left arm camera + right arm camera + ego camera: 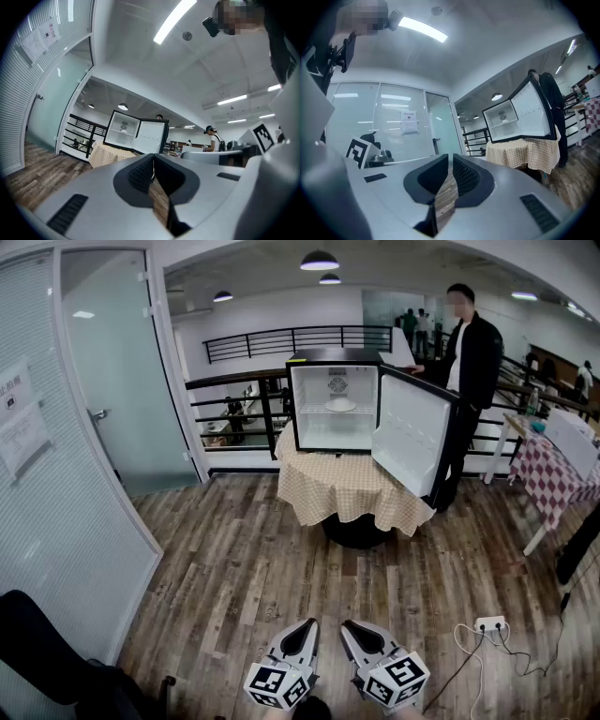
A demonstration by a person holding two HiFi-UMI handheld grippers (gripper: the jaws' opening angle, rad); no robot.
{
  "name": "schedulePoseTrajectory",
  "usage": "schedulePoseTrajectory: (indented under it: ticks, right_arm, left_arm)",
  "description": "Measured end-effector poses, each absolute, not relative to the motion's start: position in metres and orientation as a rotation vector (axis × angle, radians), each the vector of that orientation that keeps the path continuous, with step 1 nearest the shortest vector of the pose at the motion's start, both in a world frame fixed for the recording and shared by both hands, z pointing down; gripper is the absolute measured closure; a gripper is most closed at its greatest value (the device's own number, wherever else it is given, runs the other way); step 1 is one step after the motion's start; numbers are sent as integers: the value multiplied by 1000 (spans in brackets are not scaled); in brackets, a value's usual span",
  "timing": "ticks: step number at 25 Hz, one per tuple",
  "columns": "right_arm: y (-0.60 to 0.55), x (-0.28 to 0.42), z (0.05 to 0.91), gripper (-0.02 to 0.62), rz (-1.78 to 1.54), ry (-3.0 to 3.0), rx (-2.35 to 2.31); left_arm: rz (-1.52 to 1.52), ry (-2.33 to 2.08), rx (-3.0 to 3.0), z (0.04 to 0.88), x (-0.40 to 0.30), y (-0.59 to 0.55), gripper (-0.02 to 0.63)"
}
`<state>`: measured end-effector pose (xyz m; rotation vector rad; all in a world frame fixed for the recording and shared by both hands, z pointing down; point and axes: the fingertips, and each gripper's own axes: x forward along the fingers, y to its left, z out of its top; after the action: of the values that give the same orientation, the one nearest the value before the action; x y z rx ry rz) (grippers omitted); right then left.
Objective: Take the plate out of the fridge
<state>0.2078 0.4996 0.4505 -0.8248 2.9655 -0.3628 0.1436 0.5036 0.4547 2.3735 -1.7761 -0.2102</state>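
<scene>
Both claws are out in front of me, level over the wooden floor [234, 568], and I'm well back from the fridge [336, 409]. My left claw [310, 624] is clenched, tips together, nothing between them. My right claw [346, 626] is clenched too, and just as empty. Each one carries its marker cube [278, 684]: bold black-and-white squares, patterns only, no letters.

Up ahead, the fridge stands on a surface [349, 491] draped in a beige checked cloth, and its door [410, 435] is swung wide to the right. There's the plate [339, 405], white, sitting on the upper shelf inside, well apart from both claws. Behind it, on the fridge's back wall, is a sticker [337, 382], too small for me to read. If there's a brand on the cabinet, I can't tell.

On the glass wall to my left hang paper notices [19, 418]. I see dark characters at the top and lines of print below, all too blurred to read. The right gripper view catches a notice on the glass as well, and it's just as illegible.

A person in a dark jacket [473, 357] stands just beside the open door. Down on the floor near my right claw lies a white power strip [490, 623] with its cable looping away. Far right, there's a table with a red checked cloth [553, 479].
</scene>
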Motion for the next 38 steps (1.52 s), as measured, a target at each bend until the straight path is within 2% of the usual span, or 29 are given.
schedulePoseTrajectory:
  ticks: [26, 38]
  right_arm:
    - [338, 139, 441, 541, -366, 2837, -1047]
    - [308, 100, 448, 541, -363, 2836, -1075]
  left_arm:
    - [-208, -1579, 2501, 452, 91, 336, 595]
    - [-209, -1535, 2532, 453, 53, 303, 595]
